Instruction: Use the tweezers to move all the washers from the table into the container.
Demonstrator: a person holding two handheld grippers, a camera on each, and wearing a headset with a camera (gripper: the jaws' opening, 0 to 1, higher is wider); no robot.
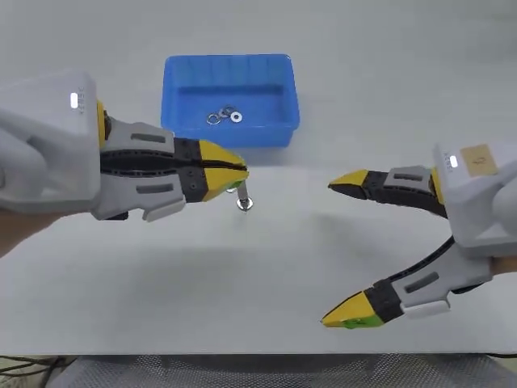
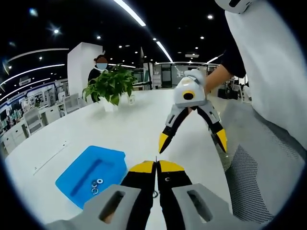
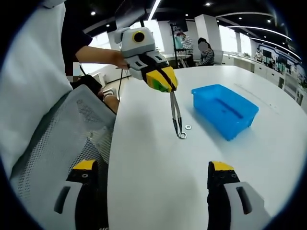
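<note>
My left gripper point(image 1: 244, 173) point(image 2: 156, 166) is shut on metal tweezers point(image 1: 241, 194) point(image 3: 176, 112) that point down at the white table. At the tweezers' tips lies a washer point(image 1: 245, 204) point(image 3: 183, 135); whether the tips pinch it I cannot tell. A second washer point(image 3: 188, 127) lies just beside it. The blue container point(image 1: 230, 97) point(image 2: 91, 173) point(image 3: 225, 109) stands behind, with several washers point(image 1: 224, 115) point(image 2: 95, 185) inside. My right gripper point(image 1: 327, 253) point(image 2: 192, 138) point(image 3: 152, 168) hangs open to the right, holding nothing.
The white table point(image 1: 266, 275) runs wide around the work. A grey mesh chair point(image 3: 72, 129) stands at the table's near edge. A potted plant point(image 2: 112, 86) sits far across the table, and people stand in the background.
</note>
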